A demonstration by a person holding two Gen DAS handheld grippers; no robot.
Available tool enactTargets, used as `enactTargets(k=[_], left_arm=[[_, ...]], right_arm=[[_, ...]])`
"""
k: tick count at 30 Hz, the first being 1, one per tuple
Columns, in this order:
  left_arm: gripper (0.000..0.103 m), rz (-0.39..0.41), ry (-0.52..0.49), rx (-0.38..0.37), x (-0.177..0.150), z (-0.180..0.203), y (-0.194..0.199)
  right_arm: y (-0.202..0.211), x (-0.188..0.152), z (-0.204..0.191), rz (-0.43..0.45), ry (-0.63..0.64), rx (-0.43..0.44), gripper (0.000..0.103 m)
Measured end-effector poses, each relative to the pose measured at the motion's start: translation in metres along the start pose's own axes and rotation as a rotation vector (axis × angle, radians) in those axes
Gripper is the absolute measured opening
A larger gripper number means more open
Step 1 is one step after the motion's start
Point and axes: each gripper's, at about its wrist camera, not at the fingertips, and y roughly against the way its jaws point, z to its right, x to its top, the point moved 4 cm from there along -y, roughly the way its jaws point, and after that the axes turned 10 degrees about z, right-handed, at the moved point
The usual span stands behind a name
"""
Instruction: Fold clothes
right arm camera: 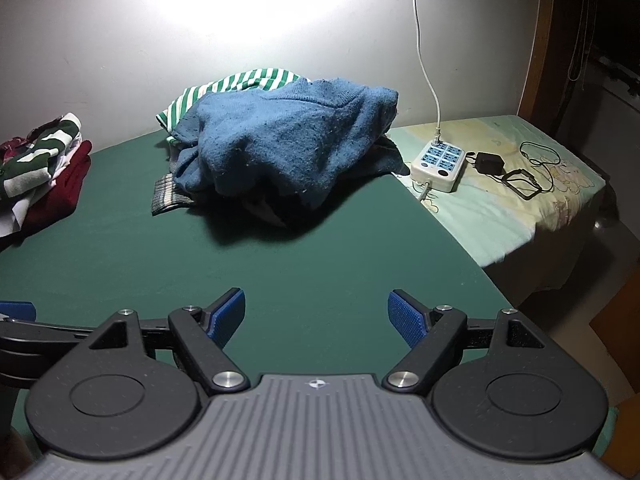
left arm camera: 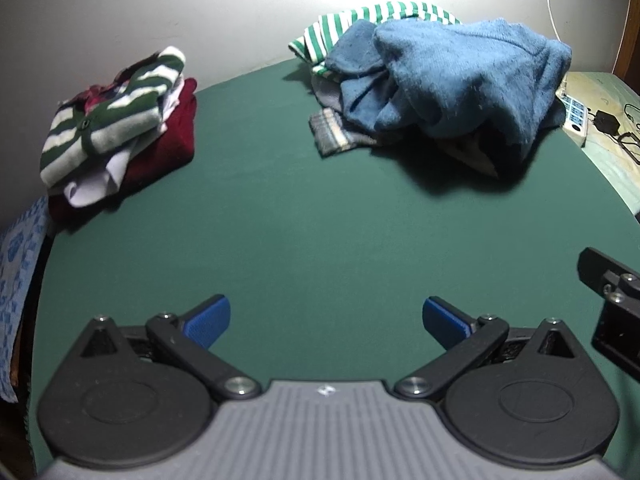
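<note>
On the far left of the green bench (left arm camera: pixel 300 220) sits 1 stack of folded clothes (left arm camera: pixel 116 128): a dark green-and-white striped knit on top, a pale lilac piece under it, and a maroon garment at the base, edges roughly squared. The bench surface is a smooth, matte felt-like sheet with a curved front edge.

The left gripper (left arm camera: pixel 326 322) hovers over bare bench, its 2 blue ribbed pads (left arm camera: pixel 210 322) spread wide apart with nothing between them.

Toward the back centre lies 1 loose heap of unfolded clothes (right arm camera: pixel 280 148): a fuzzy blue knitted sweater (left arm camera: pixel 460 80) crumpled on top, a bright green-and-white striped top (left arm camera: pixel 360 24) behind it, and a grey plaid piece (left arm camera: pixel 332 130) poking out at the front.

The right gripper (right arm camera: pixel 316 318) likewise holds its 2 pads apart and empty.

Right of the bench, a bed (right arm camera: pixel 512 208) with a pale printed sheet carries 1 white power strip (right arm camera: pixel 440 164) and 1 black adapter (right arm camera: pixel 490 164) with tangled cord.
</note>
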Motion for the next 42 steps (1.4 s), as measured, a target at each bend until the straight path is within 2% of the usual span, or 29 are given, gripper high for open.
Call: enactTargets(k=[10,19,23,26,29,31,35,39,42], left_arm=[[0.102,0.057,0.016,-0.057,0.083,0.031,-0.058],[0.103,0.013,0.131,-0.182,0.135,0.03,-0.107],[0.102,-0.007,0.182,-0.238,0.159,0.03,-0.128],[0.102,0.018,0.202,-0.325,0.17,0.027,-0.123],[0.102,0.051,0.15,-0.37,0.176,0.027,-0.113],[0.102,0.068,0.129,-0.357,0.184,0.023,-0.115],[0.102,0.07,0.171,-0.279,0.196,0.009,-0.138],[0.102,-0.003,0.176,-0.271,0.195,0.012,-0.176],[0.102,-0.007,0.21,-0.268,0.193,0.016,-0.19]], right_arm=[[-0.08,0.056,0.048,0.048,-0.008,-0.014,0.081],[-0.147,0.106,0.091,0.09,-0.019,0.025,0.081],[-0.168,0.126,0.109,0.111,-0.023,0.013,0.082],[-0.181,0.134,0.113,0.114,-0.013,0.036,0.082],[-0.189,0.136,0.114,0.102,-0.012,0.08,0.082],[-0.193,0.135,0.115,0.103,-0.022,0.09,0.082],[-0.208,0.134,0.118,0.096,-0.038,0.065,0.082],[-0.219,0.129,0.112,0.091,-0.031,0.09,0.082],[-0.227,0.125,0.108,0.087,-0.026,0.109,0.078]])
